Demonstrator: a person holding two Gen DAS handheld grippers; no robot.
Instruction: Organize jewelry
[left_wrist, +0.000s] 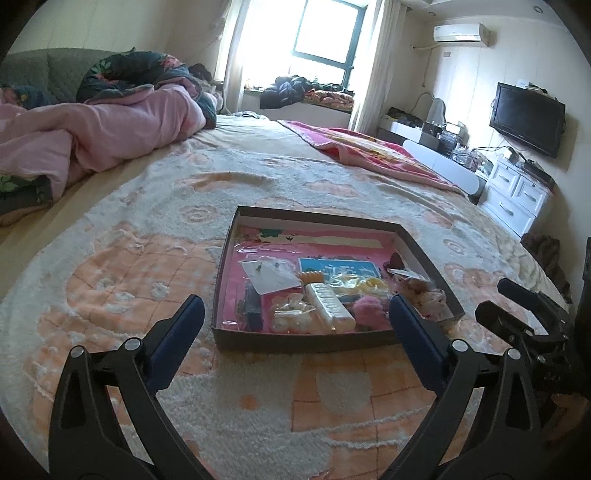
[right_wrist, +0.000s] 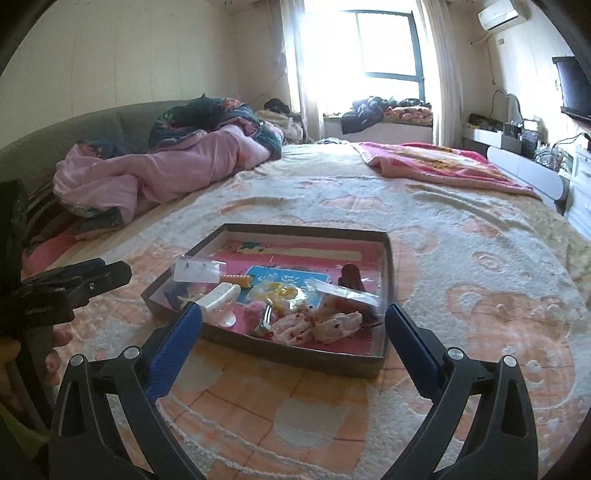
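Shallow box (left_wrist: 424, 251) of jewelry on the bedspread (left_wrist: 147, 258). Left gripper (left_wrist: 295, 310) and right gripper (right_wrist: 293, 314) spread wide, empty (between picks, apparently). Next: choose one piece, perhaps the white clip (left_wrist: 330, 308).

I can read almost nothing here. The blue card (right_wrist: 286, 278) in the box (right_wrist: 314, 356) carries pale characters, too blurred for me to make out in either view. The left gripper (right_wrist: 79, 280), seen from the right wrist, has small white lettering on its black body, also illegible. The air conditioner (left_wrist: 460, 33) shows no readable mark.
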